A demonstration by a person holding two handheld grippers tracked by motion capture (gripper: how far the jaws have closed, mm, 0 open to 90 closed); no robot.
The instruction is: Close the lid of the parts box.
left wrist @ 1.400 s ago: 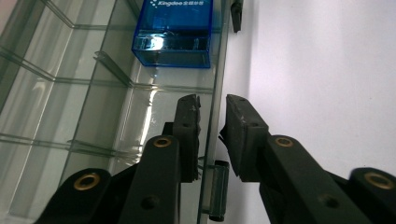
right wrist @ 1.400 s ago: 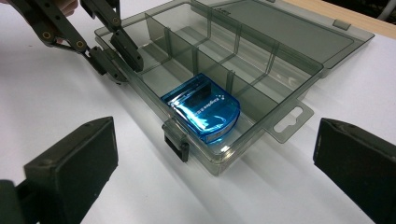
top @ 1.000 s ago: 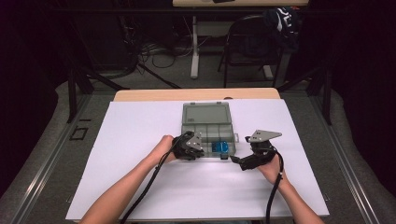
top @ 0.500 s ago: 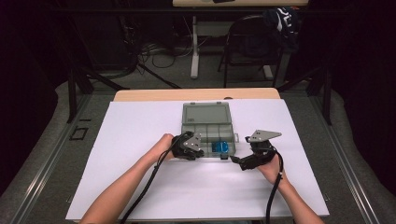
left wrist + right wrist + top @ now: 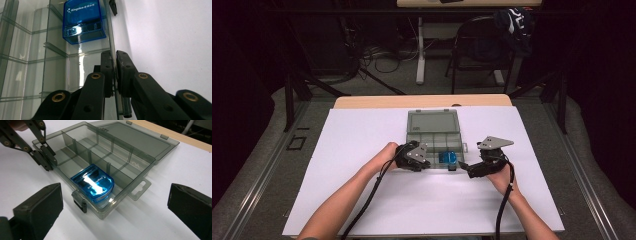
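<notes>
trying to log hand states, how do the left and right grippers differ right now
The left gripper has its jaws shut on the front wall of the grey compartment box, while the right gripper stands wide open with nothing between its jaws. The left one touches the box; the right one hangs apart from it, facing the blue case in the box's front compartment. Both have black jaws, a trailing cable, and are hand-held low over the white table.

We've got the clear smoky plastic compartment box [image 5: 432, 134] sitting mid-sheet, lid flipped open behind it. Inside its front row, toward the right, lies the small blue translucent case [image 5: 448, 157]. The left gripper [image 5: 428, 161] is at the box's front wall, left of that case; the right gripper [image 5: 463, 165] sits just off the box's front right corner.
</notes>
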